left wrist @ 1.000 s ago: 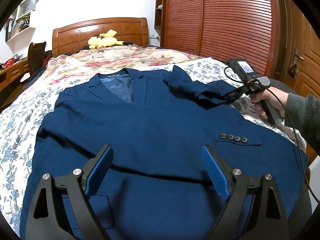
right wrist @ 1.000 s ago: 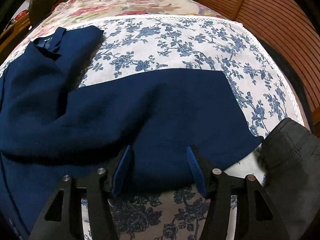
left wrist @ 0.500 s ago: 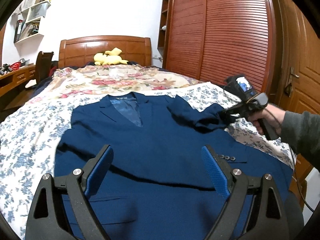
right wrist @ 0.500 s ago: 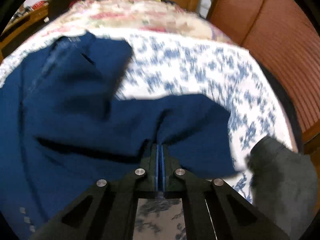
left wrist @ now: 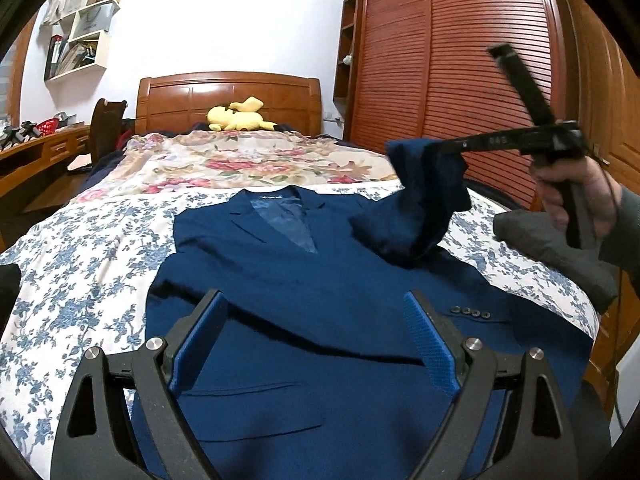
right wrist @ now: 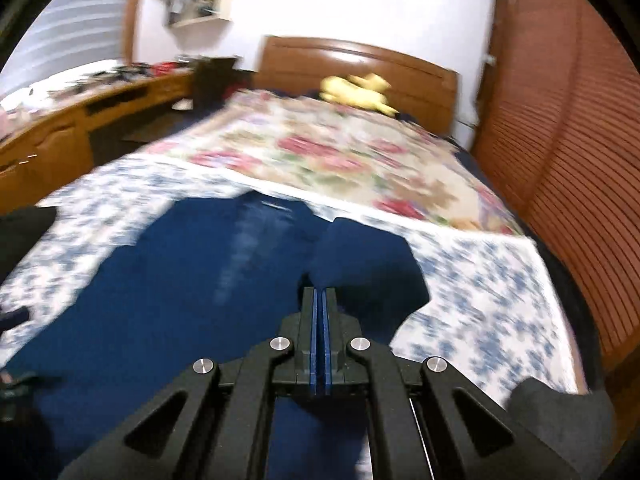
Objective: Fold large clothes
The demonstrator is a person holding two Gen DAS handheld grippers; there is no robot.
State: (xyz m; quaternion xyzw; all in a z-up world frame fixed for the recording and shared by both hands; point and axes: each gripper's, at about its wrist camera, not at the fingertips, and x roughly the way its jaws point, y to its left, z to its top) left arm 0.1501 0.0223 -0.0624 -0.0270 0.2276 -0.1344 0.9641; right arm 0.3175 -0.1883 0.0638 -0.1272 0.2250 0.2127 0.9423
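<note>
A navy blue suit jacket lies face up on the bed, collar toward the headboard. It also shows in the right wrist view. My left gripper is open and empty, hovering over the jacket's lower front. My right gripper is shut on the jacket's right sleeve and holds its end lifted above the bed. In the right wrist view the right gripper has its jaws pressed together on the sleeve.
The bed has a blue-flowered sheet and a floral quilt near the wooden headboard. A yellow plush toy lies there. A grey folded garment sits at the bed's right edge. Wardrobe doors stand right, a desk left.
My right gripper closed on the sleeve end and lifted it up off the bed, swinging toward the jacket's body. My left gripper stayed open and rose slightly.
</note>
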